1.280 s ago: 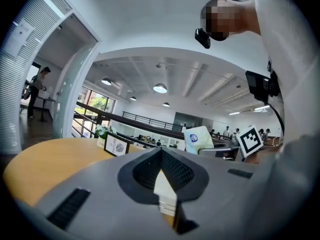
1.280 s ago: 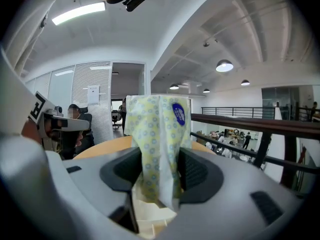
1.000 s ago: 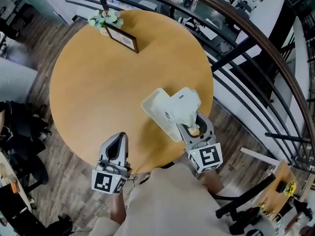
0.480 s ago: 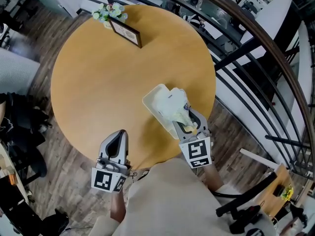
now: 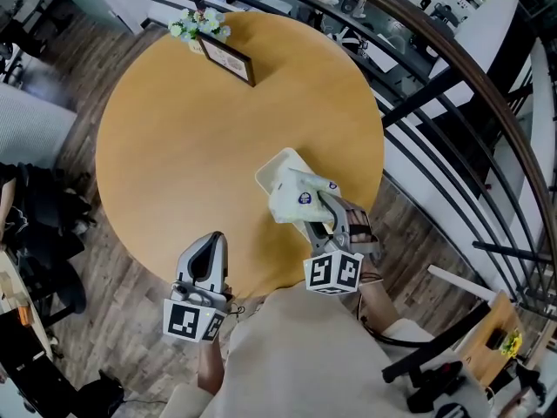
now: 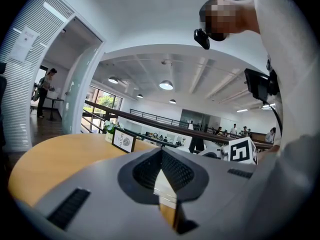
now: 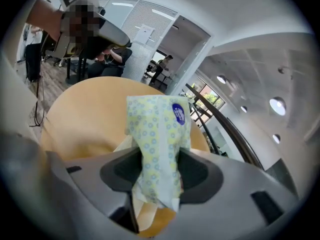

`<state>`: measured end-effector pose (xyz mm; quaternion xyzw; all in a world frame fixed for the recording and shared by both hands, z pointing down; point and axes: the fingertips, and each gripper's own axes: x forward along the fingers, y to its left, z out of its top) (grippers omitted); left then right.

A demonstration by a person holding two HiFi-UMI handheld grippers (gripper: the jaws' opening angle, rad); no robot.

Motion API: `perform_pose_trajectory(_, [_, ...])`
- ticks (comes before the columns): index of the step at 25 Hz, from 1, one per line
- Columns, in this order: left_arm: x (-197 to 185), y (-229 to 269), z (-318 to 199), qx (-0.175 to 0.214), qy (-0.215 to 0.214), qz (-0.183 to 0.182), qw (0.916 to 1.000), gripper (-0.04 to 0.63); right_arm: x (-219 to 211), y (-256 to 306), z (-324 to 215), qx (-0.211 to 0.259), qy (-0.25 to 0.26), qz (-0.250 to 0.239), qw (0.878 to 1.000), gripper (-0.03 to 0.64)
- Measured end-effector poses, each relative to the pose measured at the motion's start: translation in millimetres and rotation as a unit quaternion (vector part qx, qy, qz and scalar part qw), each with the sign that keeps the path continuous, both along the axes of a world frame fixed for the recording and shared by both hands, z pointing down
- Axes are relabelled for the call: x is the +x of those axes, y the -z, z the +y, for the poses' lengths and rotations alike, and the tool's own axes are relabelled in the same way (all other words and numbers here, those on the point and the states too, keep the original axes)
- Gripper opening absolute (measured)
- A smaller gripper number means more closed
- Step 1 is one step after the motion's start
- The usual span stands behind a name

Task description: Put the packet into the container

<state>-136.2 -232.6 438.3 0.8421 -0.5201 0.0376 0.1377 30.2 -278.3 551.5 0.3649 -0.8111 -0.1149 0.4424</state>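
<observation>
Tabletop (image 5: 174, 146); packet (image 7: 157, 134) pinched in right tool (image 7: 156, 166)

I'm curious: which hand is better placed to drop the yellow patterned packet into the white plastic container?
Right. The right gripper grips the yellow patterned packet over the white plastic container. The left gripper hangs shut and empty by the near edge of the round wooden table.
</observation>
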Motion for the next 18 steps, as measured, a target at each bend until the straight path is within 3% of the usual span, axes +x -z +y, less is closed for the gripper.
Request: perform_pose_trajectory(18, [-6.6, -3.8, 2.6, -0.003, 0.026, 0.015, 0.9995, 0.005, -7.7, -27.6, -12.8, -0.114, -0.026, 0.015, 0.993, 0.219])
